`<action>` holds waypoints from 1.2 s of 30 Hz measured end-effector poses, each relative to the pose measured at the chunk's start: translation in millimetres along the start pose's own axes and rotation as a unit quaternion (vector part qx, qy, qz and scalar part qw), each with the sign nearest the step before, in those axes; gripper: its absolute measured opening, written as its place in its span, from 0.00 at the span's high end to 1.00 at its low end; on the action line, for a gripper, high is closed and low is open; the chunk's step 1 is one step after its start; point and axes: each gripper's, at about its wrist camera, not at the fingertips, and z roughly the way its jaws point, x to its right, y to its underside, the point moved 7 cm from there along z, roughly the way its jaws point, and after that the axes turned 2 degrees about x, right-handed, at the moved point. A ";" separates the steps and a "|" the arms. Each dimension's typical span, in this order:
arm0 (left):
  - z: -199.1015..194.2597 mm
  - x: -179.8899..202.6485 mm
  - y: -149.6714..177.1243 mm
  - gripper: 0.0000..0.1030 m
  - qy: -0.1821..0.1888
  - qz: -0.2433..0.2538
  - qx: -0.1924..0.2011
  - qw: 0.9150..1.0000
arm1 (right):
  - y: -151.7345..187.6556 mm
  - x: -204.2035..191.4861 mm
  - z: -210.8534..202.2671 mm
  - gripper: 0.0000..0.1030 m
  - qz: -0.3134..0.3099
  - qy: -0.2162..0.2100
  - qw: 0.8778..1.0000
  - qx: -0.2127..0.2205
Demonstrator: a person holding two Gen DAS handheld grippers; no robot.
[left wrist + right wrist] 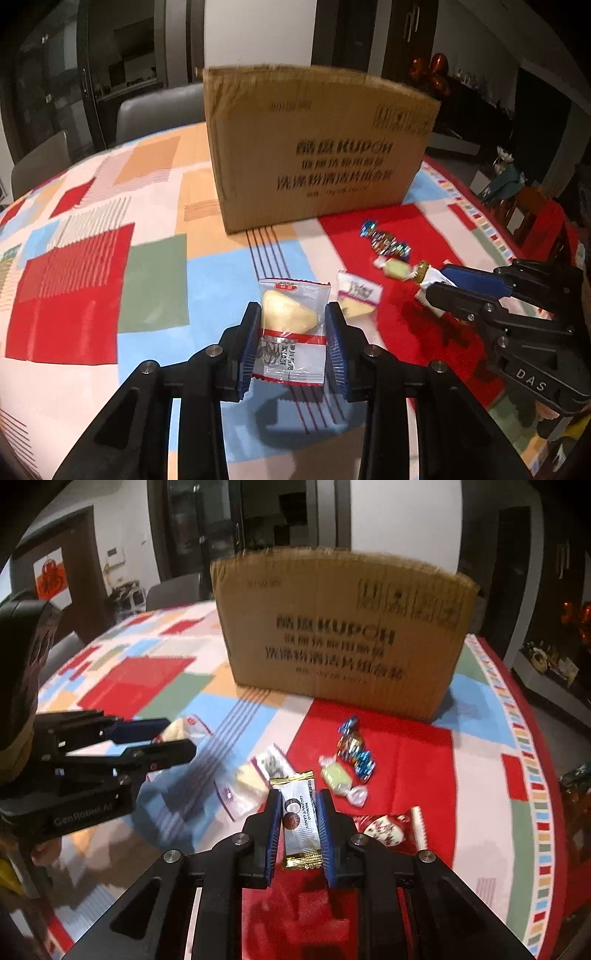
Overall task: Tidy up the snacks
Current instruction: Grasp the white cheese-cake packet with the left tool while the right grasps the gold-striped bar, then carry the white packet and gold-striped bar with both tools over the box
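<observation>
We hold two snacks at once: the left claw (291,347) is closed on a clear packet with a pale yellow pastry (291,325), gripped by the packet's side edges, and the right claw (298,834) is closed narrowly on a slim white coconut candy bar (300,823) with gold ends. Both packets seem lifted a little off the tablecloth (147,280), judging by the shadows under them. The thin film is the weak point; as we see it, the pastry packet could crumple or slide out between the left pads if we swing it fast, and the bar could pivot in the right grip. Just ahead of the left claw and to its right lies a second pastry packet (356,299); ahead of the right claw sit a green sweet (336,777) and shiny foil sweets (352,749), with a red packet (388,829) just to its right. Sweeping low could scatter these. Farther ahead stands the cardboard box (317,155), its wall tall, so a low carry might strike it, and the two claws, near each other, could collide.
</observation>
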 end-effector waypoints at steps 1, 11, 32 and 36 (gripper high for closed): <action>-4.3 2.0 -3.1 0.66 0.000 0.001 0.004 1.000 | -3.4 0.3 -5.3 0.80 0.002 0.001 1.000 0.007; -53.5 13.2 -46.5 0.66 0.003 0.012 0.059 0.998 | -51.0 5.6 -49.5 0.80 0.025 0.010 0.997 0.075; -55.3 5.6 -168.8 0.66 -0.013 0.038 0.114 0.993 | -167.3 31.4 -54.1 0.80 0.041 0.029 0.989 0.140; -43.3 0.5 -190.0 0.66 -0.015 0.033 0.113 0.993 | -180.2 36.5 -43.4 0.80 0.035 0.037 0.989 0.137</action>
